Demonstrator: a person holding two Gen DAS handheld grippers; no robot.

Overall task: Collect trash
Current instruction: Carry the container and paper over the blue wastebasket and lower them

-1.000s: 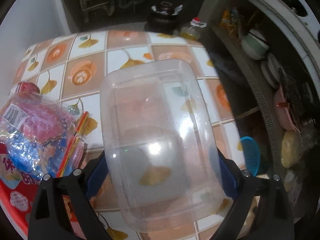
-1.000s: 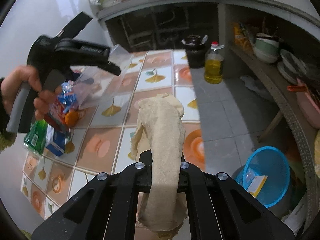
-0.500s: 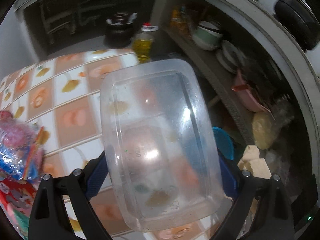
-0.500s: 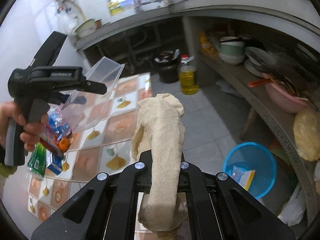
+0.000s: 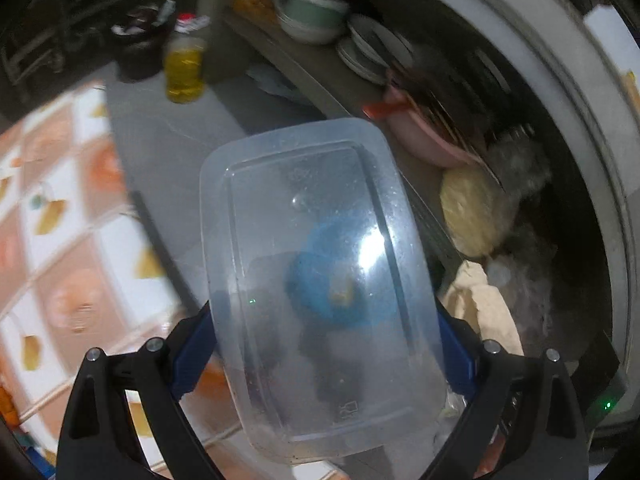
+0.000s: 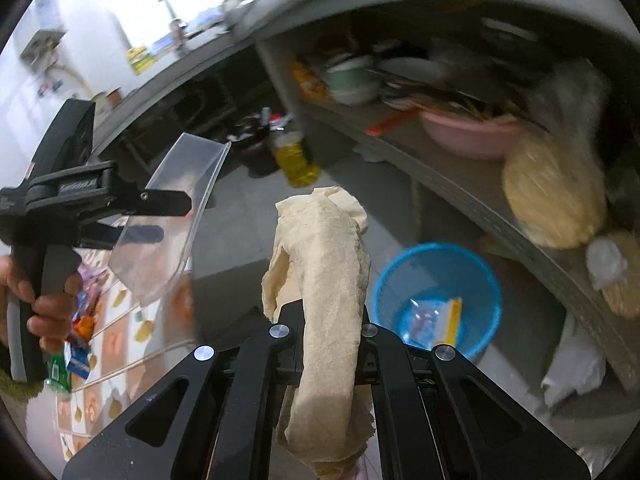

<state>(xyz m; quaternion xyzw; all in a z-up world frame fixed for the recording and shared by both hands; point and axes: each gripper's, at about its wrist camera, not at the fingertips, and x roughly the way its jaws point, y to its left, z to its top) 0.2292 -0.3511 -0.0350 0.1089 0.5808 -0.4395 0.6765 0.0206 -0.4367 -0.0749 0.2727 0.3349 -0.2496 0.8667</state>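
We see left tool (image 6: 160,208) clamped on clear plastic container (image 5: 316,288), right tool (image 6: 332,320) clamped on crumpled brown paper (image 6: 328,280), both above floor near blue bin (image 6: 440,300) with wrapper inside

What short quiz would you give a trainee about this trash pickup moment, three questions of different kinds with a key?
1. True or false: the right hand-held gripper is shut on a crumpled paper towel.
2. Multiple choice: the left hand-held gripper holds A) an oil bottle, B) a clear plastic container, C) a pink basin.
3. Fill in: the blue bin on the floor already holds a ____.

Key
1. True.
2. B.
3. Snack wrapper, clear with a yellow edge.
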